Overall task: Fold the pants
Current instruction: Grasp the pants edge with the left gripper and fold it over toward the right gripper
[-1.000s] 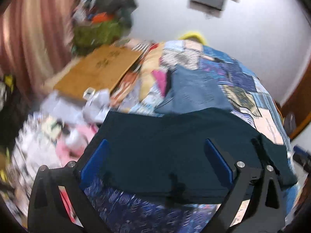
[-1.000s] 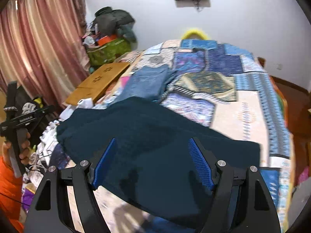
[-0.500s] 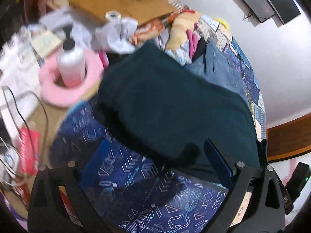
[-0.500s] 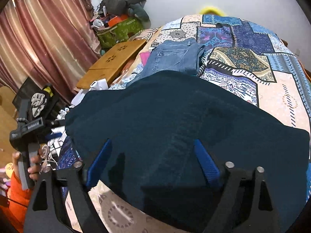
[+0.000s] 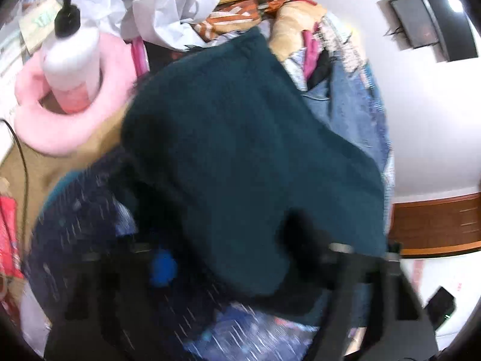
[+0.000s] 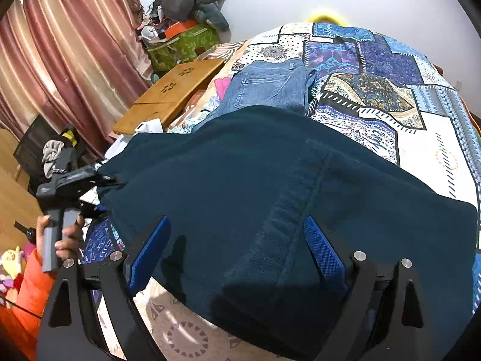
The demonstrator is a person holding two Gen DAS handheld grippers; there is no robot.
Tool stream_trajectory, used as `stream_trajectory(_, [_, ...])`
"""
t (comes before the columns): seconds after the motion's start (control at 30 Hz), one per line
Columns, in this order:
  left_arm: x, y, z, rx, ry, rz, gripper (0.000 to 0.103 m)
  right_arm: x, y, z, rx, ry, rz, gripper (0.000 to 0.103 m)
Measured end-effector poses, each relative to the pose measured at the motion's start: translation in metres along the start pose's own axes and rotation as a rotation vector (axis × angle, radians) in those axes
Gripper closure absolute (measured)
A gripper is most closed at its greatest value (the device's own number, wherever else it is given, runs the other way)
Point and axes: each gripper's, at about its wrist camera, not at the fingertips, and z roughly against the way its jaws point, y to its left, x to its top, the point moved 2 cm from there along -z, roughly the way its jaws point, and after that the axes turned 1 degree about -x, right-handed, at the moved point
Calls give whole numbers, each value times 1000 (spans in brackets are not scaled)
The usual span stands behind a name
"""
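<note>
Item: dark teal pants [image 6: 270, 198], spread across the patchwork bedspread [image 6: 390, 96] and filling the centre and lower frame of both views, near hem overhanging the bed's edge at bottom; no legible label or writing, a small white device at top of the left view too blurred to read. Right gripper [image 6: 237, 249], lower frame, pitched downward with blue pads wide apart astride the leg seam, gripping nothing. Left gripper [image 6: 103, 189], mid-left in the right view, held in a hand [image 6: 64, 237] with an orange sleeve, tips at the pants' left edge, jaws just closing; hold undeterminable.
</note>
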Motion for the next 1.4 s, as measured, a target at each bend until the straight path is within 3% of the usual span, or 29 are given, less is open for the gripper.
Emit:
stream_trajectory(0.1, [10,4,0,4,-26,51,66,1,-1,2,24,0,-29,13])
stream_trajectory(0.17, [15,-3,8,48,-77,23,72,3,-4,6,60,-1,-58,14])
stream_trajectory(0.3, [21,-36,46,227,-267,-124,78,7,-18,23,109,-31,-115,15])
stream_trajectory(0.4, [29,-66,79,371,-431,-215,80,8,-38,41,76,-79,-150,15])
stream_trajectory(0.47, [32,-92,102,426,-523,-278,81,5,-56,52,22,-103,-172,15])
stream_trajectory(0.6, [26,-151,134,439,-658,-427,82,-12,-92,67,-112,-116,-214,15])
stream_trajectory(0.73, [3,-224,148,385,-733,-597,83,-32,-120,75,-153,-92,-264,15])
stream_trajectory(0.83, [-24,-275,149,280,-732,-708,84,-48,-131,71,-161,-61,-277,15])
stream_trajectory(1.03, [-64,-359,121,55,-590,-813,86,-70,-150,54,6,-31,-394,14])
stream_trajectory(1.1, [-76,-384,102,8,-528,-832,86,-69,-148,56,9,-30,-374,14])
stream_trajectory(1.23, [-101,-422,56,-15,-440,-880,86,-71,-146,58,13,-35,-365,14])
stream_trajectory(1.4, [-141,-443,4,-15,-304,-960,86,-73,-145,60,15,-41,-366,15])
